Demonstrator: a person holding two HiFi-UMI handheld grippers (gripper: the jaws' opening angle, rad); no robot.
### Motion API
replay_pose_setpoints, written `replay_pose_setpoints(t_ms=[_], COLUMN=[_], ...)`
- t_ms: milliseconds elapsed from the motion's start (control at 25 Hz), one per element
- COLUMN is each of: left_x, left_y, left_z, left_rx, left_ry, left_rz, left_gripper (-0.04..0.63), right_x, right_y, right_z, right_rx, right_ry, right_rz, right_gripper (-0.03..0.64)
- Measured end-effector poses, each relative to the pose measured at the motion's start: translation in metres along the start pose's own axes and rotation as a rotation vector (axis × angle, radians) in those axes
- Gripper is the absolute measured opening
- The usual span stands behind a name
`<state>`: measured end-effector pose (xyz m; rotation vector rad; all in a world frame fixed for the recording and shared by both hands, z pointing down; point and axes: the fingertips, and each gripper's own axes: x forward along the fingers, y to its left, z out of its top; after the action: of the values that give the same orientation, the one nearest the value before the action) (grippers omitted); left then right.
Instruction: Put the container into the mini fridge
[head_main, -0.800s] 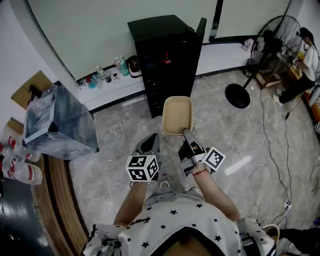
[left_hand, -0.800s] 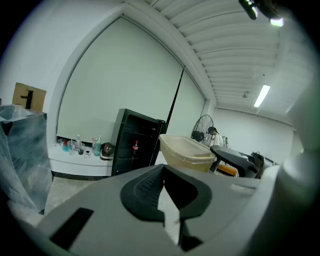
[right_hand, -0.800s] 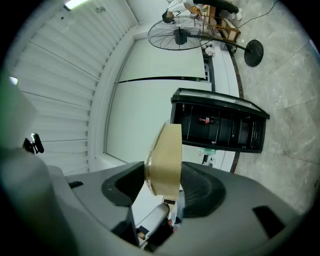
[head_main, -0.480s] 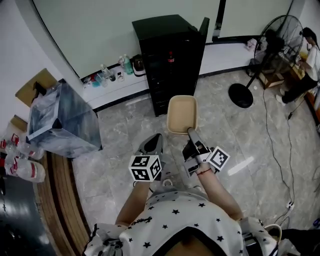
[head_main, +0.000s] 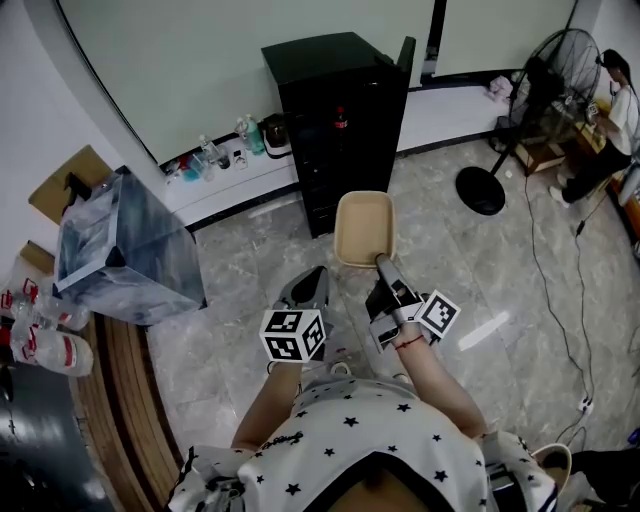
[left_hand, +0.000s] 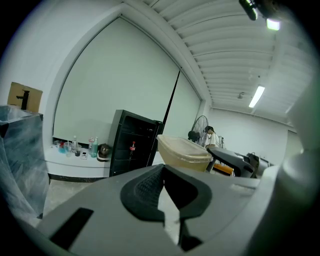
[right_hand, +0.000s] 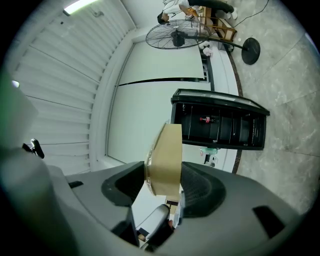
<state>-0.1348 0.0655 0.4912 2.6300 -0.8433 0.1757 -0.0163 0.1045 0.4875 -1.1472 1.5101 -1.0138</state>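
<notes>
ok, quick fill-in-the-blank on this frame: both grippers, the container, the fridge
1. The right gripper is clamped on the rim of the beige ____.
2. The left gripper, jaws together, holds ____.
3. The door of the mini fridge stands ____.
Missing words: container; nothing; open.

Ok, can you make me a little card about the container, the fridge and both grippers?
container: beige container, looks empty, held up over the floor
right gripper: right gripper shut on the container's near rim
left gripper: left gripper shut, nothing in it, beside the container, not touching
fridge: black fridge, door open, a bottle inside
container in fridge: not yet
</notes>
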Motion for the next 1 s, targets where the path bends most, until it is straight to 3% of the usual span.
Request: replay_pose_setpoints(t_ms=[640, 1000], left_x=[0.021, 0.07], left_y=[0.029, 0.052], left_z=[0.018, 0.028], left_rx=[0.016, 0.004], left_ry=[-0.004, -0.001], left_rz=[-0.008, 0.034], left_gripper=[0.012, 0.012], right_x=[0.041, 0.087], right_y=[-0.005, -0.027], right_z=[0.001, 0.036], right_rx=[0.004, 0.02], right_ry=[-0.021, 0.001], right_rz=[-0.007, -0.001], right_gripper=[0.219, 0.219])
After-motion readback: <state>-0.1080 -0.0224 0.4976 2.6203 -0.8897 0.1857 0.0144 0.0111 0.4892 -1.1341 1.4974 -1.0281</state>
